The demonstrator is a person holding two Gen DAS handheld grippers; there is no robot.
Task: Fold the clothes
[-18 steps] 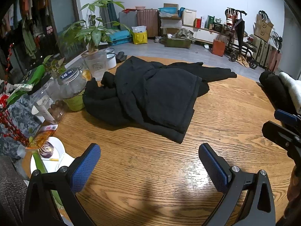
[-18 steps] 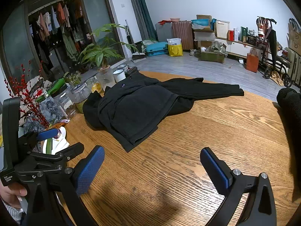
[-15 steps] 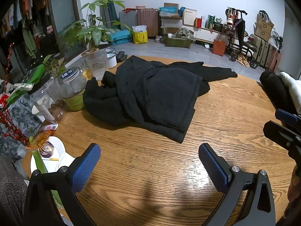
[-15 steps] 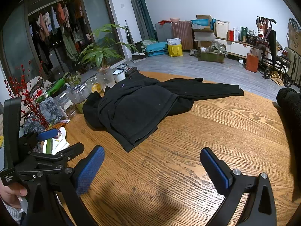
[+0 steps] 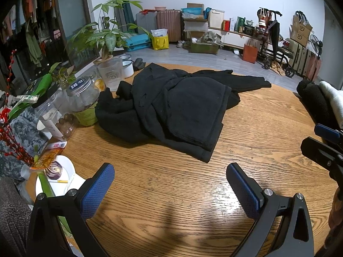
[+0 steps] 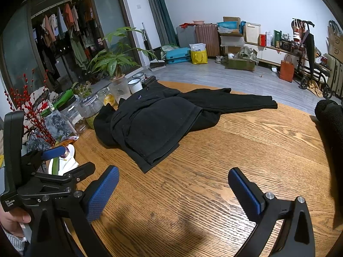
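While both tools hover over the near, bare part of the round wooden table (image 5: 253, 128), the black garment (image 5: 171, 107) lies crumpled on the far half of the table, well apart from either tool, with one sleeve (image 6: 240, 101) stretched toward the right edge. The left gripper (image 5: 170, 187) has its jaws spread fully wide with nothing between the blue pads (image 5: 97, 192). The right gripper (image 6: 173, 189) likewise has its jaws fully apart and empty. Along the left rim of the table stand glass jars (image 5: 83, 100), just beside the garment's bunched end, with a potted plant (image 5: 107, 40) behind them. At the right rim sits a stack of folded clothes (image 5: 317, 100).
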